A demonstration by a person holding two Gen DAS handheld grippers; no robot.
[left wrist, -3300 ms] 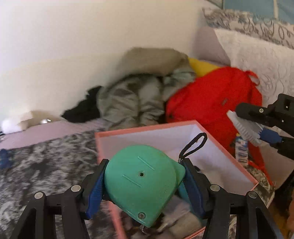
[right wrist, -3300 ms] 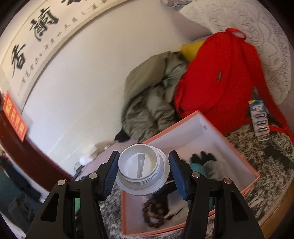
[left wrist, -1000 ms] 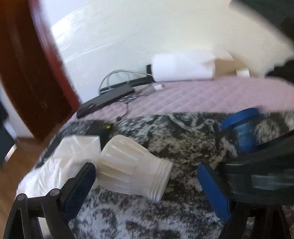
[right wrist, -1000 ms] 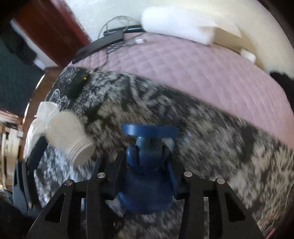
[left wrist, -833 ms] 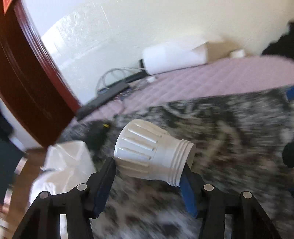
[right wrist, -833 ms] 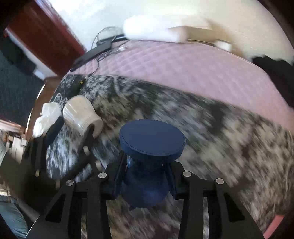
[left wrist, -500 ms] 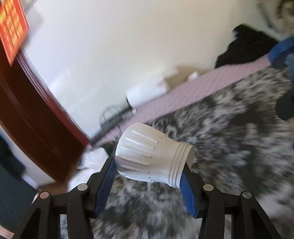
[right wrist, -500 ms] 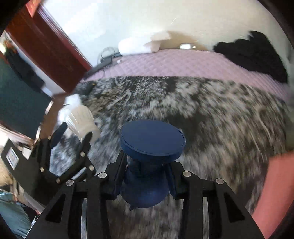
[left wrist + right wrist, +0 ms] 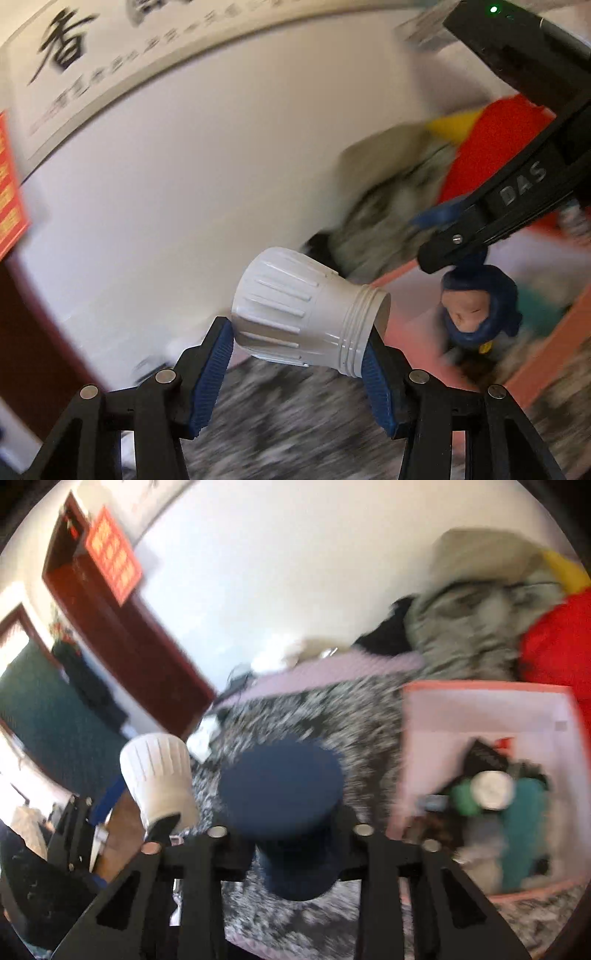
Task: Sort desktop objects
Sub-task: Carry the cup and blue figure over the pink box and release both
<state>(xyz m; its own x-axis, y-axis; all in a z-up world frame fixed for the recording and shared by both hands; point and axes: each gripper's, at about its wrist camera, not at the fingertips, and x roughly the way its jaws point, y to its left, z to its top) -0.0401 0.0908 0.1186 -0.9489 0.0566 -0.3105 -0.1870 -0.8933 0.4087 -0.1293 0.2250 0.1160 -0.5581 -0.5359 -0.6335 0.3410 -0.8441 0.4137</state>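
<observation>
While both views blur | left gripper (image 9: pixel 297 349) at lower centre, angled slightly down, pinching one white ribbed cap (image 9: pixel 303 319) sideways | right gripper (image 9: pixel 291 834) tilted downward, jaws closing on one dark blue figurine (image 9: pixel 284 794) | one pink box (image 9: pixel 480 690) at right of right-wrist view, filled with several blurred items.

The pink box (image 9: pixel 487 716) sits open-topped on the bed's grey patterned blanket (image 9: pixel 332 716), its floor crowded with small items (image 9: pixel 491 790). Piled clothes (image 9: pixel 476 627) and a red bag (image 9: pixel 557 653) block the far edge beyond it. The blanket left of the box is bare.
</observation>
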